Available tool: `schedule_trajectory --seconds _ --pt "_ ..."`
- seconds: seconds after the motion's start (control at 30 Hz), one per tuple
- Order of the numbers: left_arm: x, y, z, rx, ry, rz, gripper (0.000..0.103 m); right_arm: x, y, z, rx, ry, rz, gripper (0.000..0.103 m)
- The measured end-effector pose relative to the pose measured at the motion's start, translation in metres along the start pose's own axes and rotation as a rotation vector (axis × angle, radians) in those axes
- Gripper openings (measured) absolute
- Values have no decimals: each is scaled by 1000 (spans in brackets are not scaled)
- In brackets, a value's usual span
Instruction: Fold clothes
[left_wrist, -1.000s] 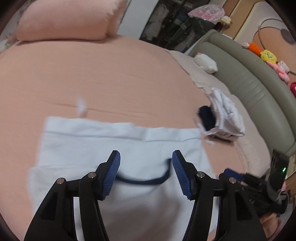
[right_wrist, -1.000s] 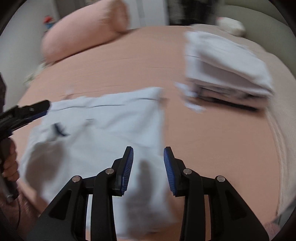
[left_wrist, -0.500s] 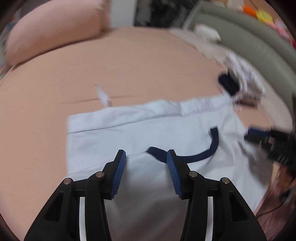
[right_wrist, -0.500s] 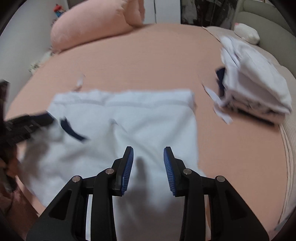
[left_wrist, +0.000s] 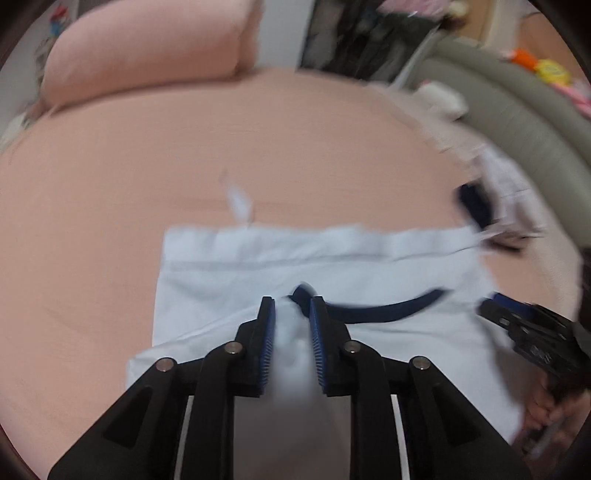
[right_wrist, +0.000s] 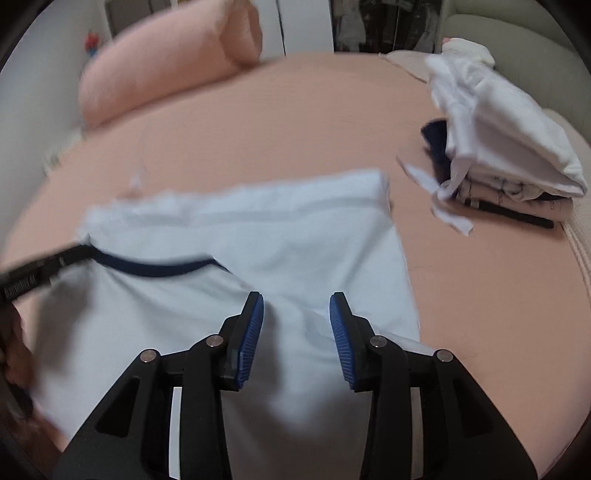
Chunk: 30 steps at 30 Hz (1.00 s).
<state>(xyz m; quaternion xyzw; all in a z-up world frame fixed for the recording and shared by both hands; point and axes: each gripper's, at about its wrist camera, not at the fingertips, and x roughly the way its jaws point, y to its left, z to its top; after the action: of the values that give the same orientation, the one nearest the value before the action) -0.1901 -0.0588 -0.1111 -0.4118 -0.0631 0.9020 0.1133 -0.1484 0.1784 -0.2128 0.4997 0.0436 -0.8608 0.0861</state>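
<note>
Pale blue shirt (left_wrist: 332, 266) spread flat on pink bed (left_wrist: 184, 166), navy collar (left_wrist: 388, 314) toward near edge. Left gripper (left_wrist: 291, 314) clenched on bunched fabric at collar. Right gripper (right_wrist: 295, 314) parted over shirt's near right portion, grasping nothing. Folded pile (right_wrist: 498, 147) far right.

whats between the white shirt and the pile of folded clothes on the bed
Mostly bare pink bedsheet, seen in the right wrist view; only loose white strips trailing from the folded pile reach toward the white shirt.

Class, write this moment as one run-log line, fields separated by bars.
left tongs: shut on white shirt near navy collar | right tongs: open over shirt | surface: pink bed
</note>
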Motion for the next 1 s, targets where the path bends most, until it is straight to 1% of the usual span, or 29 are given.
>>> schedule_trajectory --seconds 0.03,0.07,0.1,0.13,0.17,0.2,0.23,0.27,0.3,0.33,0.37,0.43,0.47,0.5,0.57,0.6,0.7,0.73,0.8,0.87,0.93,0.97,1.0 --pt "-8 2 -2 -10 7 -16 48 0 0 -1 2 -2 -2 38" --pt "-15 5 -5 -28 22 -33 52 -1 -1 -2 4 -4 -4 38" --pt "-22 9 -7 -45 37 -50 52 -1 -1 -4 6 -5 -5 38" --pt "-21 14 -14 -71 70 -86 52 -2 -2 -5 9 -7 -7 38" --pt "-15 15 -23 -86 103 -102 52 -2 -2 -6 11 -9 -9 37" --pt "-2 17 -33 -96 147 -79 52 -3 -2 -7 13 -11 -11 36" --pt "7 15 -38 -93 181 -34 52 -3 -3 -8 15 -12 -13 37" --pt "16 11 -42 -86 212 14 47 -6 -6 -8 35 -18 -16 38" --pt "24 8 -46 -80 242 63 46 -14 -14 -6 80 -27 -23 37" --pt "18 6 -44 -88 227 82 46 -21 -21 -4 126 -37 -29 35" --pt "5 6 -41 -110 190 74 46 -34 -25 -4 154 -57 -31 36" --pt "-32 13 -41 -176 113 22 46 -72 -24 -8 155 -121 -9 36" --pt "-45 18 -45 -208 98 24 46 -86 -21 -13 148 -137 19 36" --pt "-58 24 -51 -242 101 52 46 -100 -18 -22 142 -144 35 36" --pt "-72 36 -73 -301 140 69 46 -115 -13 -49 149 -121 32 36" --pt "-79 42 -84 -330 160 74 46 -120 -17 -68 172 -107 35 36" --pt "-98 59 -118 -416 221 92 46 -112 -32 -120 270 -38 24 36" --pt "-100 63 -127 -432 224 70 46 -110 -38 -129 284 -22 19 36" --pt "-98 65 -140 -451 216 13 46 -108 -43 -139 288 -3 20 36" --pt "-90 62 -146 -455 204 -45 46 -111 -48 -142 272 0 20 36" --pt "-81 58 -146 -438 221 -48 45 -110 -50 -141 269 -4 42 43" --pt "-77 57 -146 -433 235 -56 44 -108 -51 -140 277 -9 72 51" --pt "-74 56 -146 -433 238 -72 43 -105 -52 -139 284 -8 100 51"
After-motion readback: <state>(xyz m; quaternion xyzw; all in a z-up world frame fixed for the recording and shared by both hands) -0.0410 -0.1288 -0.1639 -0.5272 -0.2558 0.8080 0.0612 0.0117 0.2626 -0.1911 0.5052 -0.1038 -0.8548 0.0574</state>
